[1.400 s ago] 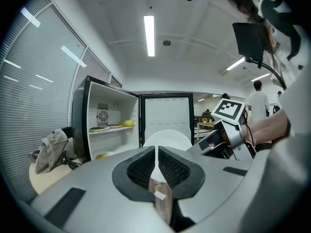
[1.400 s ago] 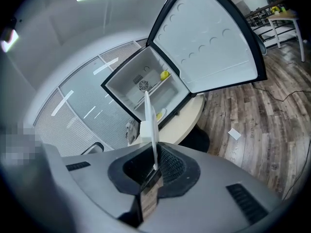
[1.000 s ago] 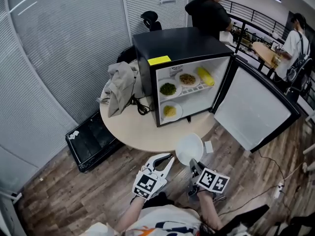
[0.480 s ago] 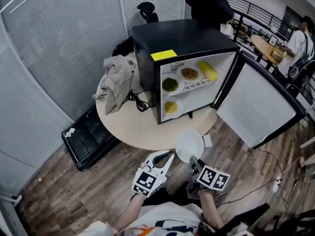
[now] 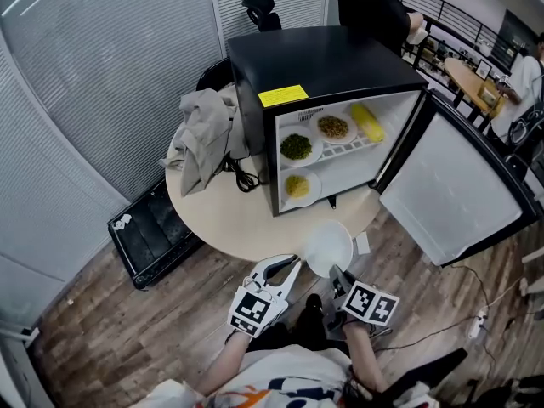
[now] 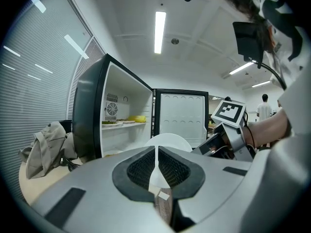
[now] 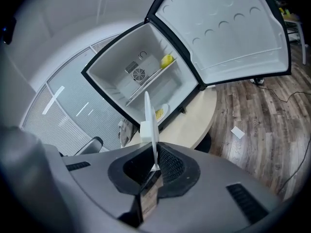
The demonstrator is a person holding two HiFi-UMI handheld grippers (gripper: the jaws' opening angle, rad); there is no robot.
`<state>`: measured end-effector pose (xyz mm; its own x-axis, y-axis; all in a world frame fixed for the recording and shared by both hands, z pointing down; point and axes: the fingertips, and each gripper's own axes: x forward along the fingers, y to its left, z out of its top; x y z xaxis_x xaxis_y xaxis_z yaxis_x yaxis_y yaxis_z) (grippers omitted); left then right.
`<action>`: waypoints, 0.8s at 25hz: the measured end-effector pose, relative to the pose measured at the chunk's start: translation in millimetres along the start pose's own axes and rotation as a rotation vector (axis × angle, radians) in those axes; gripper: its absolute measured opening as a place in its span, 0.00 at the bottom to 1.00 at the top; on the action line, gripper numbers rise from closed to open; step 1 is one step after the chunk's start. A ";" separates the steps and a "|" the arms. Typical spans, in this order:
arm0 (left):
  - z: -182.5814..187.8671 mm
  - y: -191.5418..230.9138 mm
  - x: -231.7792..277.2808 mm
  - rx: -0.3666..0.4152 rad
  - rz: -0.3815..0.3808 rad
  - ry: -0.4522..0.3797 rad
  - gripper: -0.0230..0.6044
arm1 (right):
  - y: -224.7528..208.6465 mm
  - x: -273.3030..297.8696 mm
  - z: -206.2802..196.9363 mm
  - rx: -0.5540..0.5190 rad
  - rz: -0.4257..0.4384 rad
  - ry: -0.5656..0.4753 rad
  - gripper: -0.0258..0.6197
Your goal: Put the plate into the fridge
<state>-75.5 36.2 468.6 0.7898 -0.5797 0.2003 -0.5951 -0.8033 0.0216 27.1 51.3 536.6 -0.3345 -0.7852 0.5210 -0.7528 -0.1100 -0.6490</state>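
Note:
My right gripper (image 5: 334, 275) is shut on the near rim of a white empty plate (image 5: 328, 248), which hangs at the round table's near edge in front of the fridge. In the right gripper view the plate (image 7: 148, 123) stands edge-on between the jaws. The black mini fridge (image 5: 323, 65) stands on the table with its door (image 5: 446, 195) swung open to the right. Its shelves carry plates of green, brown and yellow food, plus a corn cob (image 5: 367, 122). My left gripper (image 5: 291, 266) hovers shut and empty just left of the plate (image 6: 168, 141).
A round beige table (image 5: 229, 221) holds a crumpled grey cloth (image 5: 202, 136) and a black cable left of the fridge. A black case (image 5: 153, 238) lies on the wood floor at the left. A white card (image 5: 363, 243) lies by the table. People stand behind the fridge (image 5: 374, 5).
The plate and both grippers have edged slightly toward the table and fridge. The grip on the plate is unchanged.

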 end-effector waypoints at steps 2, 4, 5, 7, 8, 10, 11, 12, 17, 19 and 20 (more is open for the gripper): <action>2.1 5.2 9.7 -0.001 0.010 0.003 0.06 | -3.3 6.9 11.0 0.001 0.005 0.004 0.08; 5.8 11.2 21.4 -0.001 0.020 0.002 0.06 | -7.0 15.1 23.6 -0.005 0.011 0.009 0.08; 7.7 14.0 27.3 -0.001 0.026 0.002 0.06 | -8.9 19.6 29.6 -0.008 0.013 0.014 0.08; 9.8 18.7 38.7 -0.003 0.035 0.007 0.06 | -12.9 28.4 40.5 -0.009 0.019 0.024 0.08; 10.1 20.8 44.4 -0.005 0.040 0.010 0.06 | -15.0 32.6 45.6 -0.010 0.021 0.030 0.08; 9.9 24.8 55.6 -0.009 0.048 0.018 0.06 | -19.0 40.9 55.1 -0.015 0.027 0.041 0.08; 9.7 26.9 61.1 -0.012 0.053 0.022 0.06 | -20.7 44.9 59.5 -0.018 0.031 0.046 0.08; 9.6 29.0 66.5 -0.013 0.057 0.026 0.06 | -22.3 48.9 63.8 -0.019 0.035 0.051 0.08; 12.0 35.7 95.1 -0.015 0.068 0.040 0.06 | -33.7 66.4 82.9 -0.020 0.047 0.078 0.08; 12.8 37.0 105.9 -0.014 0.069 0.046 0.06 | -38.0 72.9 90.3 -0.020 0.053 0.084 0.08; 13.0 37.7 110.8 -0.014 0.069 0.048 0.06 | -40.0 75.8 94.0 -0.021 0.055 0.087 0.08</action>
<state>-8.5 -60.1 478.9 0.7388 -0.6263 0.2489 -0.6503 -0.7594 0.0195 85.2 -61.2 550.0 -0.4229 -0.7339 0.5315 -0.7431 -0.0548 -0.6669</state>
